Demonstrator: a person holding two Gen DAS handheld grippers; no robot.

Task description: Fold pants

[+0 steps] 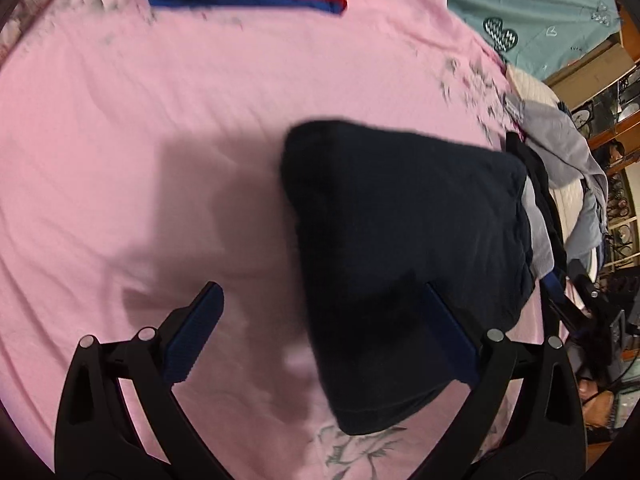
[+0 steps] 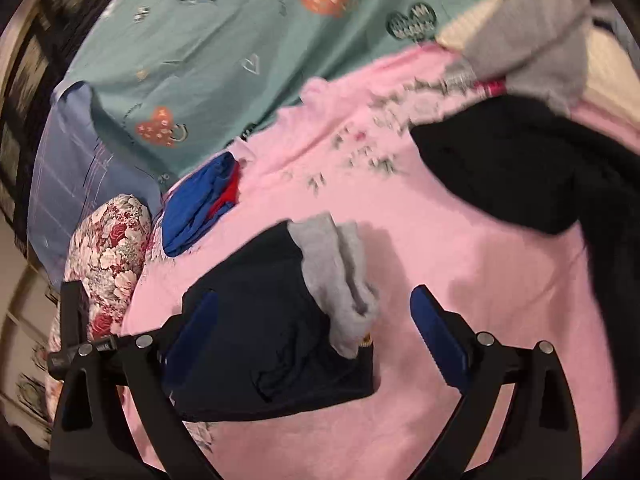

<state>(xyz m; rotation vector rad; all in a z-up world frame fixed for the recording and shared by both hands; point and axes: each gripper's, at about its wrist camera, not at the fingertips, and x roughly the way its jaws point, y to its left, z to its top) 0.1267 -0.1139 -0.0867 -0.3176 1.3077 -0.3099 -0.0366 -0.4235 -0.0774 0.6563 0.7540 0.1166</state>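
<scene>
folded dark navy pants [image 1: 404,264] on pink sheet [image 1: 160,120]

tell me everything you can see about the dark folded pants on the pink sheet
The dark navy pants lie folded into a compact, roughly rectangular bundle on the pink sheet. The fabric looks soft and thick, with a grey lining turned out at one end. The left wrist view shows them as a plain dark block. Both the left hand-held gripper and the right hand-held gripper are open above them, not gripping.
</scene>
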